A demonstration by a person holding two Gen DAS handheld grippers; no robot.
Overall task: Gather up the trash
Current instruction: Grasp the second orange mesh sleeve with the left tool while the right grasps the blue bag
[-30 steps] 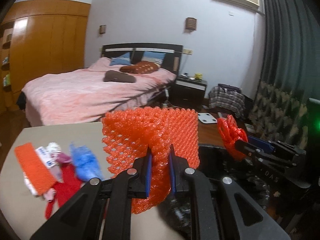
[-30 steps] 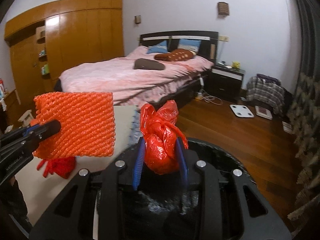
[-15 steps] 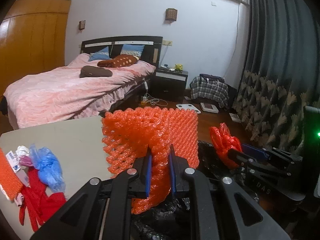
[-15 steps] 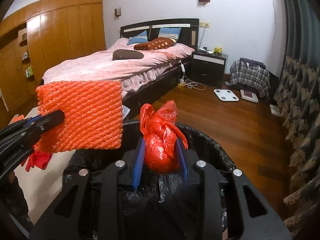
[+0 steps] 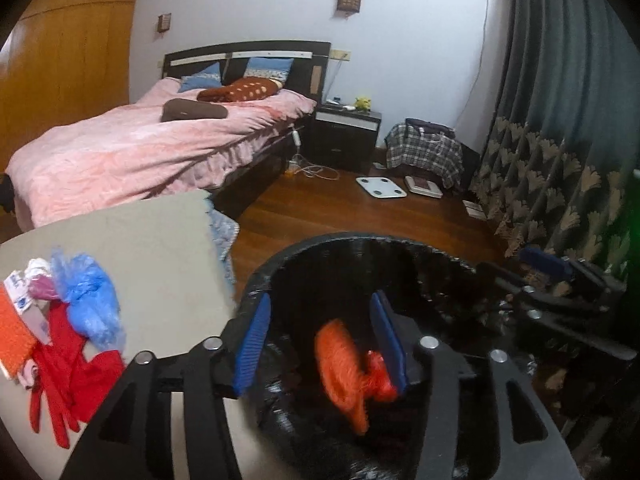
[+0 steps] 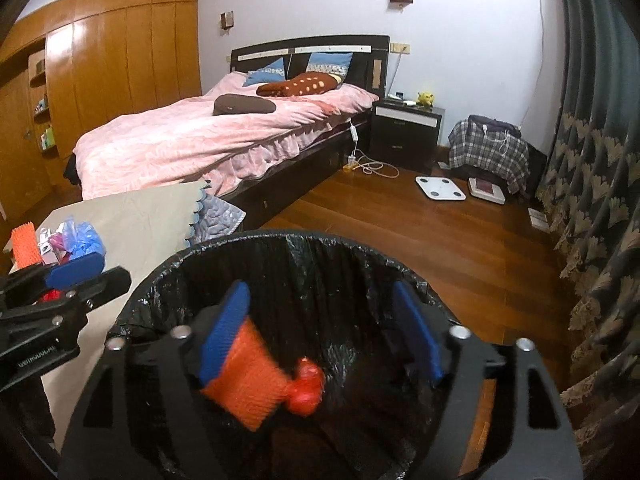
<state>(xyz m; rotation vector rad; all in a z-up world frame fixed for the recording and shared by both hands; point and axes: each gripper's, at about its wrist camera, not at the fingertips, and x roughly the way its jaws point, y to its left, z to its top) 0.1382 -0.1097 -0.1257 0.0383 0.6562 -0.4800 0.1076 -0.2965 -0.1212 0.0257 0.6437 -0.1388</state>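
A black-lined trash bin (image 5: 280, 264) (image 6: 168, 264) stands beside the table. Both grippers hang over its mouth with jaws wide apart. My left gripper (image 5: 320, 340) is open; the orange foam net (image 5: 340, 364) (image 6: 244, 376) is falling, blurred, inside the bin. My right gripper (image 6: 320, 332) is open; the red plastic bag (image 6: 306, 386) (image 5: 378, 376) is falling beside the net. On the table (image 5: 160, 248) lie a blue bag (image 5: 88, 300), red gloves (image 5: 68, 384), a second orange foam net (image 5: 12, 340) and white wrappers (image 5: 24, 296).
A bed with pink covers (image 6: 200, 140) stands behind the table. A nightstand (image 6: 404, 128), a plaid bag (image 6: 488, 148) and a white scale (image 6: 440, 188) are on the wood floor. A dark curtain (image 6: 592, 160) hangs on the right.
Both grippers opened over the bin. The orange foam net left my left gripper and the red bag left my right gripper; both are dropping into the bin.
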